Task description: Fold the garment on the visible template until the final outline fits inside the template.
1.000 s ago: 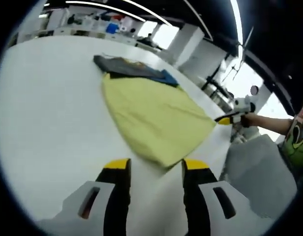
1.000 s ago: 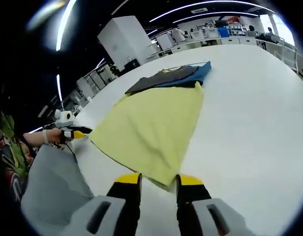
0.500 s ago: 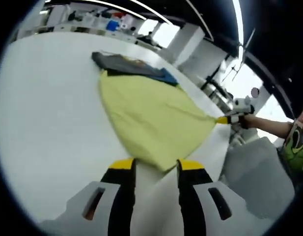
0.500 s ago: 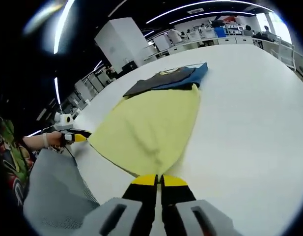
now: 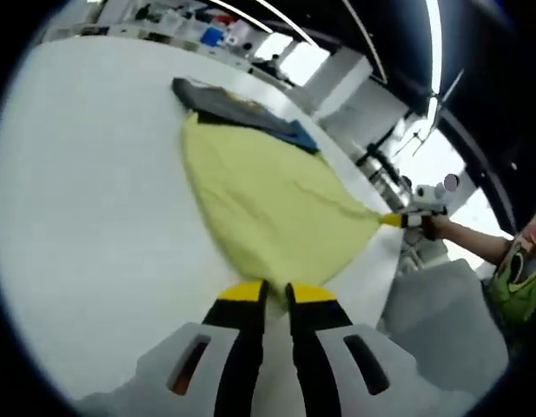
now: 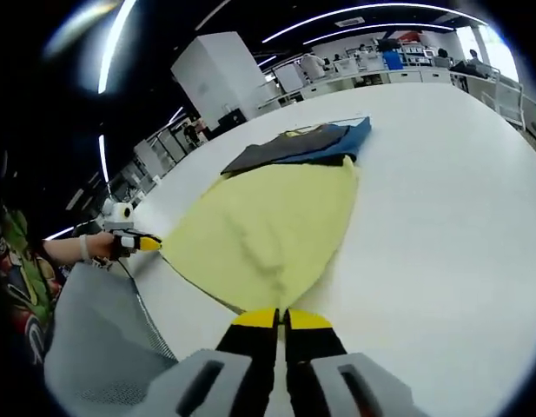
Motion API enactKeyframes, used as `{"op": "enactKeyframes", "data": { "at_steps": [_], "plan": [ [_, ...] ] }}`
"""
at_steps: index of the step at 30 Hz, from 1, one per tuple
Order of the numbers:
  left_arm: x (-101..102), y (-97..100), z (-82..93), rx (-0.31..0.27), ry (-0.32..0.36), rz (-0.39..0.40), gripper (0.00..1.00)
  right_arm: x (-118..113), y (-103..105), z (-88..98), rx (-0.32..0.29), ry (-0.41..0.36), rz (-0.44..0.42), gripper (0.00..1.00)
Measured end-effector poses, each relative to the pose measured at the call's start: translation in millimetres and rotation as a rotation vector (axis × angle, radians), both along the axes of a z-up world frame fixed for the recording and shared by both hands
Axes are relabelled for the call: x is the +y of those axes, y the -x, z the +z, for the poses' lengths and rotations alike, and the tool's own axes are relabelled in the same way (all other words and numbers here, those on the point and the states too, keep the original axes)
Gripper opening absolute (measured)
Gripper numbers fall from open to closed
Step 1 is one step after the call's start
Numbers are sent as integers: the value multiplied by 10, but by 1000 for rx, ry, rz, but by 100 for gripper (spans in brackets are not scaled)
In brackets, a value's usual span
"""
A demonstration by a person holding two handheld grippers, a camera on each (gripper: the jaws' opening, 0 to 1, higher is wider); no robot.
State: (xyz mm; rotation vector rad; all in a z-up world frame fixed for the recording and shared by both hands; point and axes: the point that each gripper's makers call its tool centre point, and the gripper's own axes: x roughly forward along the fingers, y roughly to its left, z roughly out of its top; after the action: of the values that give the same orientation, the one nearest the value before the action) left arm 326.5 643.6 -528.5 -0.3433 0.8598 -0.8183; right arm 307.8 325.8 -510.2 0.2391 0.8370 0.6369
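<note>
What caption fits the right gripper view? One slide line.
Right gripper, jaws shut on the yellow garment's near edge, on a white table.

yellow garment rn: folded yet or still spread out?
Spread, not folded. The yellow garment lies flat in one layer on the white table, with the right gripper and left gripper each shut on a near corner.

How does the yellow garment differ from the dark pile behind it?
The yellow garment is spread wide over the white table; the dark pile is compact, with dark grey over blue layers. The yellow garment is pinched at two near corners by the right gripper and the left gripper; nothing holds the dark pile. The dark pile sits at the garment's far edge. Both lie flat on the table.
</note>
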Motion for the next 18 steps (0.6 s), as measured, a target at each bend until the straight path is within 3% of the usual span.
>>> {"op": "enactKeyframes", "data": {
  "at_steps": [3,12,18],
  "plan": [
    [-10,-18,-6,18,0,15,1,-2,-2,1,0,0,-1,0],
    [-4,5,81,45,20,33,0,5,10,62,-7,-4,5,0],
    [4,80,135,49,12,-3,0,33,110,110,5,-12,16,0]
  ]
}}
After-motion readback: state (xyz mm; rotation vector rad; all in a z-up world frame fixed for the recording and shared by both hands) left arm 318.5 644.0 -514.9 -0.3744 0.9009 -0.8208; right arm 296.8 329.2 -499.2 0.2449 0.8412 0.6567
